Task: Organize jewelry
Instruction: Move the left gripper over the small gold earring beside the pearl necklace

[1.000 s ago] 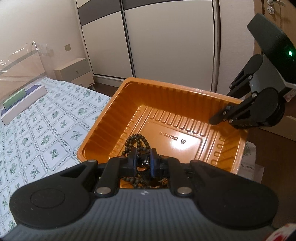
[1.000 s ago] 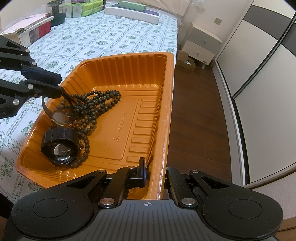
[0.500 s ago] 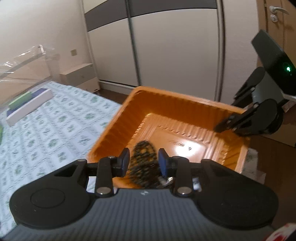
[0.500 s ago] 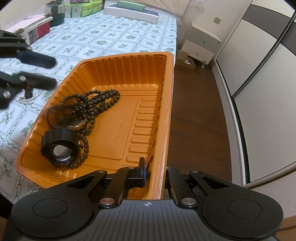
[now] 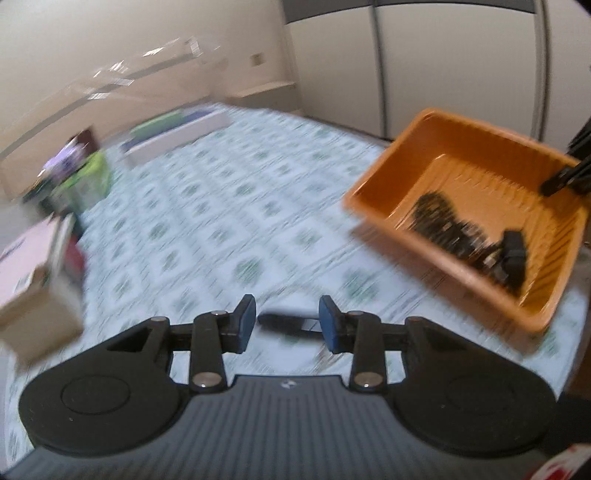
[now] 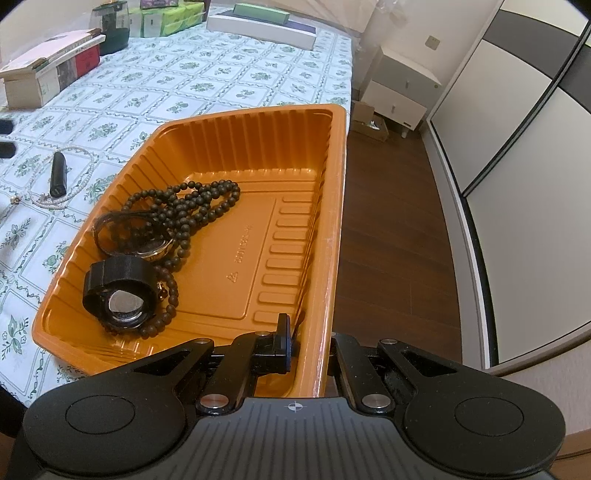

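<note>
An orange tray (image 6: 334, 206) rests on the flowered tablecloth at the table's edge. It holds a dark bead necklace (image 6: 192, 206), a thin-strapped watch (image 6: 155, 249) and a black band watch (image 6: 120, 291). My right gripper (image 6: 308, 345) is shut on the tray's near right rim. My left gripper (image 5: 287, 326) is open and empty, low over the cloth left of the tray (image 5: 384, 206); its view is blurred. A small black cylinder (image 6: 58, 173) lies on a white pearl necklace (image 6: 79, 184) on the cloth, and a dark object (image 5: 286, 321), blurred, lies between my left fingers.
Boxes (image 6: 48, 77), a dark jar (image 6: 112, 29) and green packs (image 6: 166, 18) stand at the far side of the table. A long flat box (image 6: 262, 27) lies at the far end. The table's right edge drops to a wooden floor (image 6: 388, 229) by wardrobe doors.
My left gripper let go of the thin-strapped watch in the tray, opened, and swung left out of the tray to low over the cloth. The right gripper and tray have not moved.
</note>
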Motion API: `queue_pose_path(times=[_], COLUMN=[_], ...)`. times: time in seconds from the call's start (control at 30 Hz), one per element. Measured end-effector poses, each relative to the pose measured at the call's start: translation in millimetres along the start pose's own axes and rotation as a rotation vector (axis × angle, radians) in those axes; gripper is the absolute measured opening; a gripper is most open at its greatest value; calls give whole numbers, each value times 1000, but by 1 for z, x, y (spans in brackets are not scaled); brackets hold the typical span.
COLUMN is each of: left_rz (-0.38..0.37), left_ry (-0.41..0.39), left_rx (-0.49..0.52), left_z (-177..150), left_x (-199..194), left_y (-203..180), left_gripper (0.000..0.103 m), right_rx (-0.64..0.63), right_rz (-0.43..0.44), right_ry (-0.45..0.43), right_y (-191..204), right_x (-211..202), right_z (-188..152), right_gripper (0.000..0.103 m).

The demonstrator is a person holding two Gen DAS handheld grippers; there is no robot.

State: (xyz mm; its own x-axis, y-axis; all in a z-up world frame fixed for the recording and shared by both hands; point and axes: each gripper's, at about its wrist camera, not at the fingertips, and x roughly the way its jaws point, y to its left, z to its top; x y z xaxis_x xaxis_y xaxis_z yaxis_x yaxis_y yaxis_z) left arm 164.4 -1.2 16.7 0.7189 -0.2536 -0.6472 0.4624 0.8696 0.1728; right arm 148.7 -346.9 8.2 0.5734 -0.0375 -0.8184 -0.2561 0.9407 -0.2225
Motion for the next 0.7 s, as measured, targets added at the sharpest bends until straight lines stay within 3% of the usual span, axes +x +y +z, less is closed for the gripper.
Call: queue_pose_path(times=[0.13, 0.27, 0.7], left_rz=[49, 44, 1], left_ry=[50, 78, 97], left_rx=[-34, -58, -25], left_z=[-31, -50, -60], left_x=[-4, -2, 21], left_y=[19, 21, -1], left_gripper=[34, 34, 34], right_rx=[0, -3, -5], right_rz=[0, -4, -8], right_ry=[0, 3, 6], right_y=[0, 1, 1], right_x=[0, -1, 0], right_z=[0, 0, 1], right_gripper=[3, 3, 3])
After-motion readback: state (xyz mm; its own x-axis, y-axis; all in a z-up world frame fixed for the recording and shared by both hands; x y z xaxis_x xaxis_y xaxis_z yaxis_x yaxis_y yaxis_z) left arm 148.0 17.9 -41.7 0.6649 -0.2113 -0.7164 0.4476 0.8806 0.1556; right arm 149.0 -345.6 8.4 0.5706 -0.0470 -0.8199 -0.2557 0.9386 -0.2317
